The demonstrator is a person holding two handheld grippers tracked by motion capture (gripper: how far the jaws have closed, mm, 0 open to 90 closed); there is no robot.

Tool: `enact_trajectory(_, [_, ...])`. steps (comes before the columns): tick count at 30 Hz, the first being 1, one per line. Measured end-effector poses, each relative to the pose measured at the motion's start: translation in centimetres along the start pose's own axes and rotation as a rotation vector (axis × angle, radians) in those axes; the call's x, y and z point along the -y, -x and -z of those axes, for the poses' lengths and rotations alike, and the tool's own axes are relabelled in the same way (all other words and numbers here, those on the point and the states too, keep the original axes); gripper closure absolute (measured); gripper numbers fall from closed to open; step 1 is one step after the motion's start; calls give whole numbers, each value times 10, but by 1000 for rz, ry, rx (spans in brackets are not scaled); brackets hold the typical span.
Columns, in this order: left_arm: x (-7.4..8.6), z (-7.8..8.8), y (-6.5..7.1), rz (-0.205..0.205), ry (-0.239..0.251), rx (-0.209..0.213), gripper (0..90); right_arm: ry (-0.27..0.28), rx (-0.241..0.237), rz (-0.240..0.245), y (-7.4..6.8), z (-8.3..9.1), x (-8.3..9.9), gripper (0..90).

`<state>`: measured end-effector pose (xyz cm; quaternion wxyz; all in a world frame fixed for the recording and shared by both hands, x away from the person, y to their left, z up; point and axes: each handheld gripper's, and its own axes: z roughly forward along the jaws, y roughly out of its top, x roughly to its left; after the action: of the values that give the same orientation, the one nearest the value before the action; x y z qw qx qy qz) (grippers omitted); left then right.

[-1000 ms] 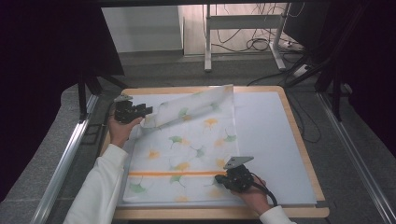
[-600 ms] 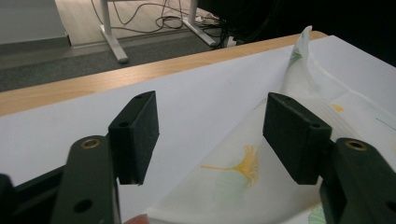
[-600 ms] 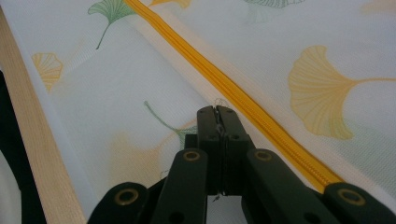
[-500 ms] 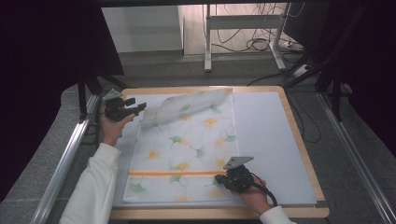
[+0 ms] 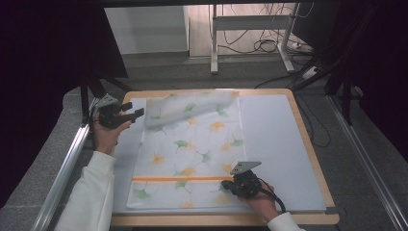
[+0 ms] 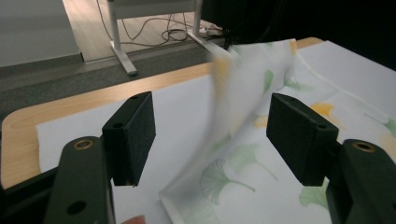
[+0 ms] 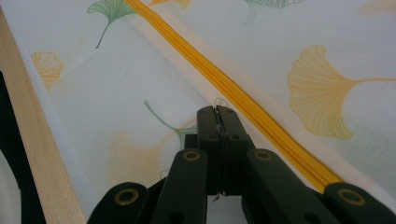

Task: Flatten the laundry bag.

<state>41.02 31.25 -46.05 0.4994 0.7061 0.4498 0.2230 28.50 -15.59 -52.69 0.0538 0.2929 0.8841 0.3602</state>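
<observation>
Left gripper (image 5: 137, 112) just opened, cloth (image 5: 192, 144) corner loose between jaws, untouched. Right gripper (image 7: 217, 112) clenched, tips on cloth beside zipper (image 7: 233, 95).

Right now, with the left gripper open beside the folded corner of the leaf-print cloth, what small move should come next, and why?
Probably move the left gripper away from the leaf-print cloth. Its jaws have just been opening, they stand wide, and the folded corner hangs loose between them, pressed by neither pad. The right gripper is shut and rests on the cloth near the orange zipper.

Raised cloth (image 6: 243, 93) edge motion-blurred (left gripper view); near corner cut off below.
</observation>
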Motion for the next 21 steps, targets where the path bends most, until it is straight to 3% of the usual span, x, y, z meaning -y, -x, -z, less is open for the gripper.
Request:
enact_trajectory(10, [12, 5, 12, -22, -45, 28, 331, -3, 4, 7, -1, 0, 0, 888])
enact_trajectory(13, [17, 2, 21, -43, -68, 47, 331, -2, 5, 6, -1, 0, 0, 887])
enact_trajectory(15, [21, -2, 34, -79, -101, 56, 329, -1, 5, 6, -1, 0, 0, 888])
enact_trajectory(21, [29, -6, 57, -103, -138, 98, 328, -1, 8, 5, -1, 0, 0, 887])
